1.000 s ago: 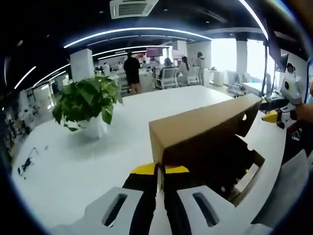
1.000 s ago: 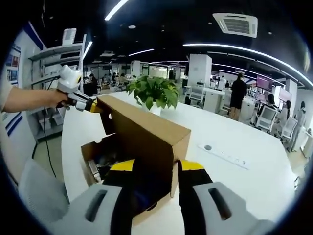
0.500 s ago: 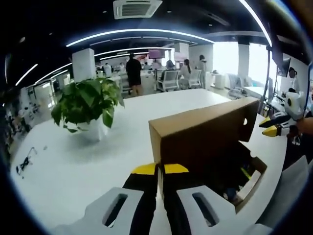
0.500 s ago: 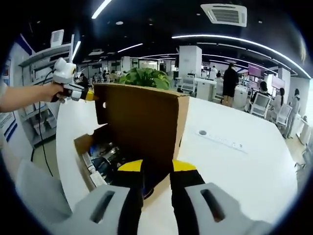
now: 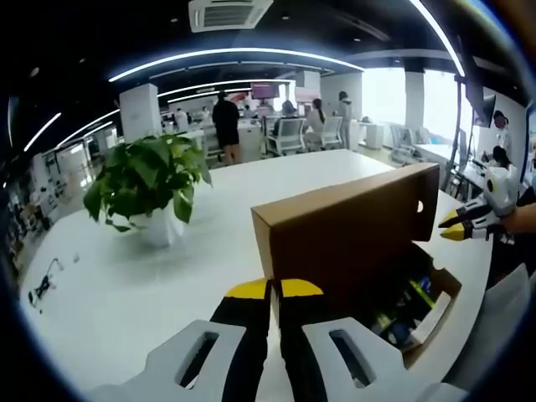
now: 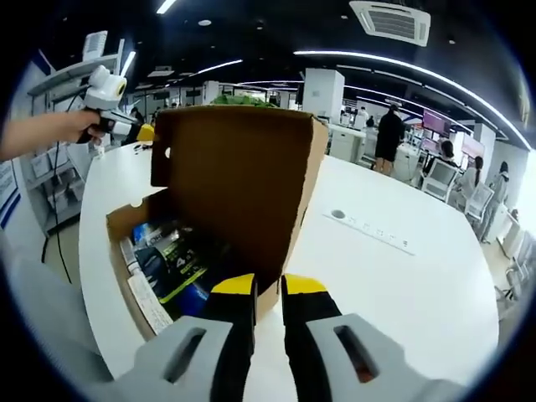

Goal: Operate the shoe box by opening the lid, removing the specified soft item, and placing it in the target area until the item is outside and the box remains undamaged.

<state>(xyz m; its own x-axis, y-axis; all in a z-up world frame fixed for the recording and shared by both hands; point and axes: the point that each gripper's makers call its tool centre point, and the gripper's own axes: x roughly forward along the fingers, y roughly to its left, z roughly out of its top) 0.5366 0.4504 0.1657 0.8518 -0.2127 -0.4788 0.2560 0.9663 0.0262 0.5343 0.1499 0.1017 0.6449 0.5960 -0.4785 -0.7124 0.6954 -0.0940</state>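
White tabletop [image 6: 402, 285] is carrying the shoe box [image 6: 180, 251], its lid [image 6: 239, 184] standing open. Both grippers, left gripper [image 5: 275, 289] and right gripper [image 6: 268, 285], are pinching the lid's corners. Dark packaged contents [image 6: 172, 264] are sitting inside; removing the soft item remains.

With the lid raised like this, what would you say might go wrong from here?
1. Both grippers, left and right, seem to pinch the raised lid at opposite ends; uneven pulling could crease or tear the cardboard.
2. The shoe box sits close to the table edge, so tugging toward that edge might tip it off.
3. The contents look tightly packed; pulling one soft item out may drag others along.
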